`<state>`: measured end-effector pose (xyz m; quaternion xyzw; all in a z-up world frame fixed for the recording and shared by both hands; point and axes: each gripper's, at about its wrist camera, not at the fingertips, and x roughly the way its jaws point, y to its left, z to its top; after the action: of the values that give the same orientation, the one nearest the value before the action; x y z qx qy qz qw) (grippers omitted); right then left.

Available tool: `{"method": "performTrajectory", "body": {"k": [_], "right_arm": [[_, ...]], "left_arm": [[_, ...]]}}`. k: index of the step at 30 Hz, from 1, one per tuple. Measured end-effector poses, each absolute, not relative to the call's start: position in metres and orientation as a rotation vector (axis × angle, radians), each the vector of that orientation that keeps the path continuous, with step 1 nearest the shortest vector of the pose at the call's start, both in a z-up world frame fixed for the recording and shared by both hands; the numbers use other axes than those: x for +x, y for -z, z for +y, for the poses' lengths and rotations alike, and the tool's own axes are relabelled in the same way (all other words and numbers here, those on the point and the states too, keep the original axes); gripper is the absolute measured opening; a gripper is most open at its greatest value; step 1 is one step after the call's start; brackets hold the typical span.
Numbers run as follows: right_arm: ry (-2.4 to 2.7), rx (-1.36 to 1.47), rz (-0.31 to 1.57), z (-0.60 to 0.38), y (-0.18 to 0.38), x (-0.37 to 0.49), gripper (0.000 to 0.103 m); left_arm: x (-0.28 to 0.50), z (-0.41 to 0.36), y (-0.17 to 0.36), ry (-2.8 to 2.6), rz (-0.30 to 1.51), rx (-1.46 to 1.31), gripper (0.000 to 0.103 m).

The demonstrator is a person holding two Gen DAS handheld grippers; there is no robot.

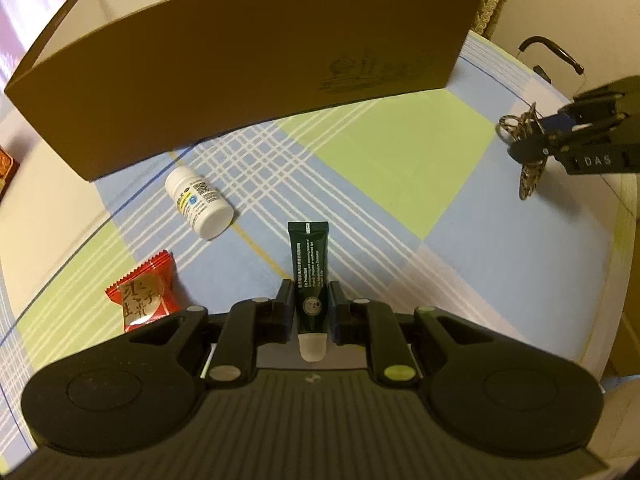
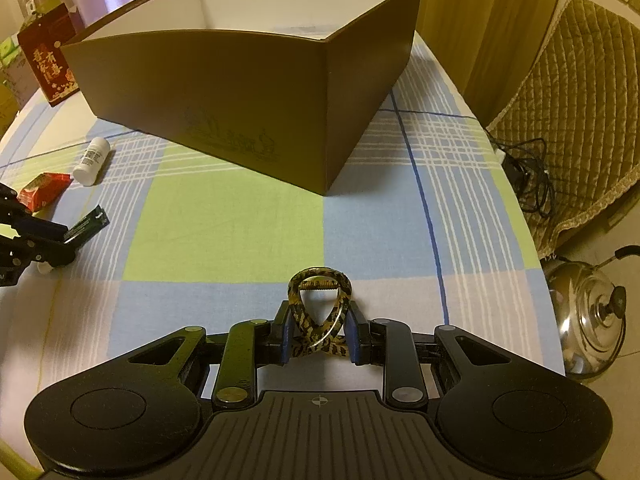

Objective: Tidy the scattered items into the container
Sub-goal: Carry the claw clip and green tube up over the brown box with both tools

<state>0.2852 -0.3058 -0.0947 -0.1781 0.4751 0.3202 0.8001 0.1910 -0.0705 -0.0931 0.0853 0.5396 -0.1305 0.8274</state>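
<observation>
Two claws, both loaded. Left claw (image 1: 311, 304) is clamped on a dark green tube (image 1: 310, 268), cap end back toward the camera, crimped end pointing forward; tube looks lifted or tilted off the cloth, can't confirm contact. Right claw (image 2: 319, 334) is closed on a yellow-and-black patterned hair clip (image 2: 318, 312), its loop sticking out ahead of the fingers; seen from the left wrist, the clip hangs clear above the counter (image 1: 400, 148). Brown box (image 2: 248, 92) sits open-topped at the far side of the checked cloth, white inside; something pale lies on its floor, too unclear to name. A white pill bottle (image 1: 199, 202) lies on its side near the box wall. A red candy wrapper (image 1: 142, 292) lies flat just left of the left claw, apart from the bottle.
</observation>
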Motion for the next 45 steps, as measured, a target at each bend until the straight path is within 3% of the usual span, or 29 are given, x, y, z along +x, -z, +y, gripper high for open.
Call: {"method": "performTrajectory", "body": {"k": [8,28,37,45], "right_arm": [[-0.72,-0.36,1.025,-0.304,0.091,0.275,0.028],[-0.949,-0.23,0.856,-0.263,0.011,0.271,0.028],[-1.007,-0.204,0.725,-0.23,-0.029,0.314,0.028],[-0.971,-0.236,0.735,-0.197,-0.023,0.372,0.028]], "left_arm": [[0.181,-0.052,0.088,0.267,1.163,0.079,0.013],[0.188,-0.011,0.002,0.229,0.954,-0.011,0.013],[0.238,0.005,-0.041,0.205,0.837,0.03,0.013],[0.315,0.014,-0.048,0.194,0.837,0.06,0.013]]}}
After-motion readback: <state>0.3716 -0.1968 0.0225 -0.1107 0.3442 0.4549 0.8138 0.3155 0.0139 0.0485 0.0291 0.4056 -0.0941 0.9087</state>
